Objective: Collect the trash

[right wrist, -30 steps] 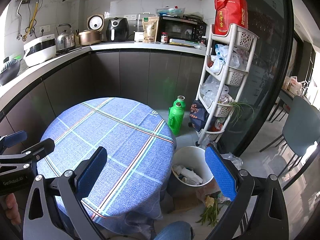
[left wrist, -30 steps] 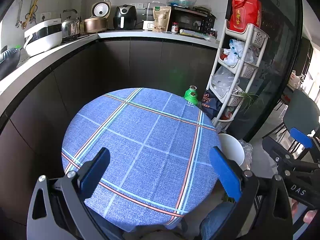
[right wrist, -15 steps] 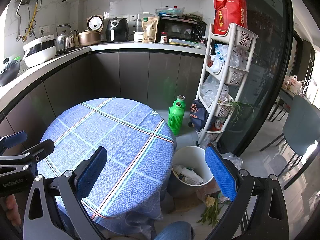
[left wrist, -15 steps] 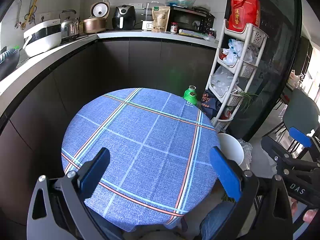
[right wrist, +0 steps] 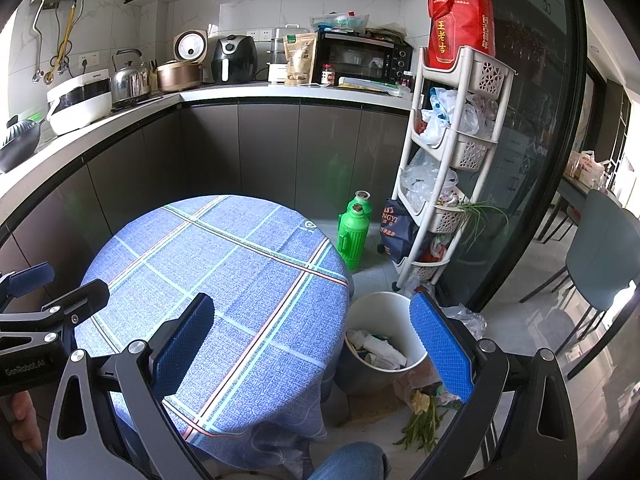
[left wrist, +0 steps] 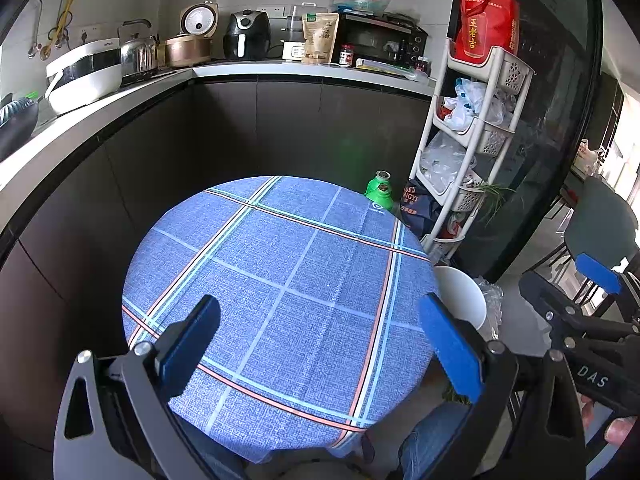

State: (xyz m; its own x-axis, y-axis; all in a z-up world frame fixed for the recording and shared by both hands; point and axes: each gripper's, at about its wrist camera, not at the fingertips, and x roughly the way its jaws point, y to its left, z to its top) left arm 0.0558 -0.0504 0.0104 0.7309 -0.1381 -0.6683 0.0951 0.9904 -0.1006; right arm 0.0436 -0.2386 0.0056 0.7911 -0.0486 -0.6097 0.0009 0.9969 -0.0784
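Hovering over the near-left edge of the round desk (left wrist: pixel 280 264), the left gripper (left wrist: pixel 316 340) has its jaws spread wide with nothing between them; the checked blue cloth beneath shows no litter at all. Further right, the right gripper (right wrist: pixel 312 340) is likewise released and empty, its jaws straddling the desk's right rim and the white bin (right wrist: pixel 380 344) on the floor just beside that rim. The bin already holds crumpled paper and wrappers.

What remains of the trash appears to lie on the floor right of the bin: a heap of green stalks (right wrist: pixel 420 426) with a yellowish scrap (right wrist: pixel 420 402) touching it, close to the bin's base. The stalks run roughly from lower left to upper right in the right wrist view, and they sit below and slightly right of the right gripper's jaws. The right hand is clearly the nearer one; the left gripper is on the far side of the desk from them. A pick would probably call for dropping the right gripper floorward and closing across the stalks' length.
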